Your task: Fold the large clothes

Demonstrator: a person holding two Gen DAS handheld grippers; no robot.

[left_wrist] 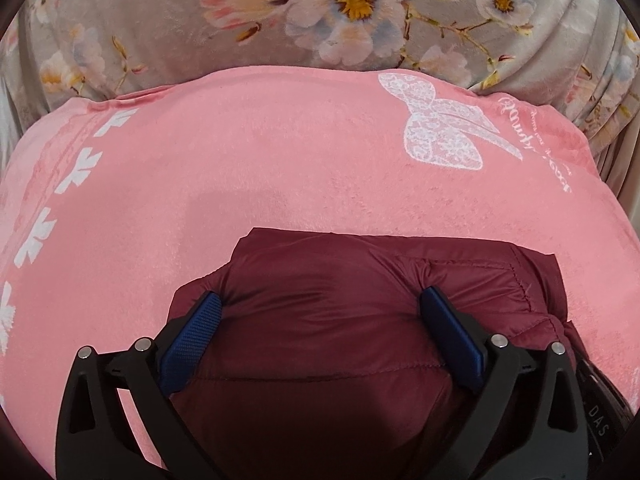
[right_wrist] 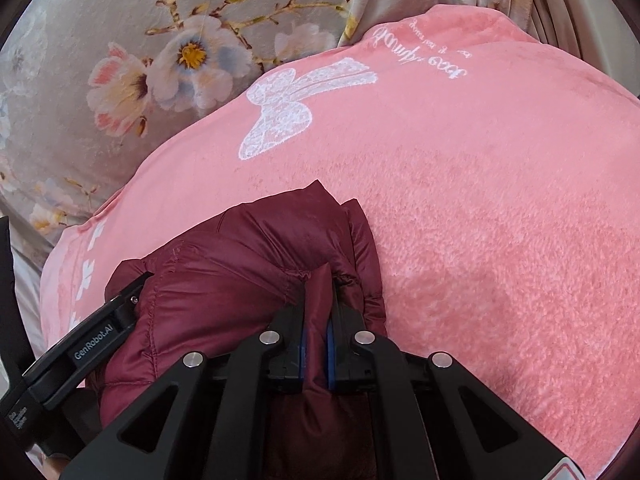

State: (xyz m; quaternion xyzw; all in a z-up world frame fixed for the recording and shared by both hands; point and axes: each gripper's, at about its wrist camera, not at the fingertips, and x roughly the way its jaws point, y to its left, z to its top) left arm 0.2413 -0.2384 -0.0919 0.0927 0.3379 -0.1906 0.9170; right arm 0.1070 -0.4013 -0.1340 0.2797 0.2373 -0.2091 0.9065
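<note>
A maroon quilted jacket (left_wrist: pixel 352 304) lies bunched on a pink fleece blanket (left_wrist: pixel 280 152) printed with a white lace butterfly (left_wrist: pixel 440 128), with a grey floral cover (left_wrist: pixel 200 20) behind it. The left gripper (left_wrist: pixel 320 308) stands spread wide, its blue pads (left_wrist: pixel 196 336) set at either side of a puffed panel of the jacket without squeezing it. The right gripper (right_wrist: pixel 318 344) is clamped tight on a raised fold of the jacket's fabric, near the jacket's right edge, while the left gripper's black body shows at lower left in the right wrist view.
</note>
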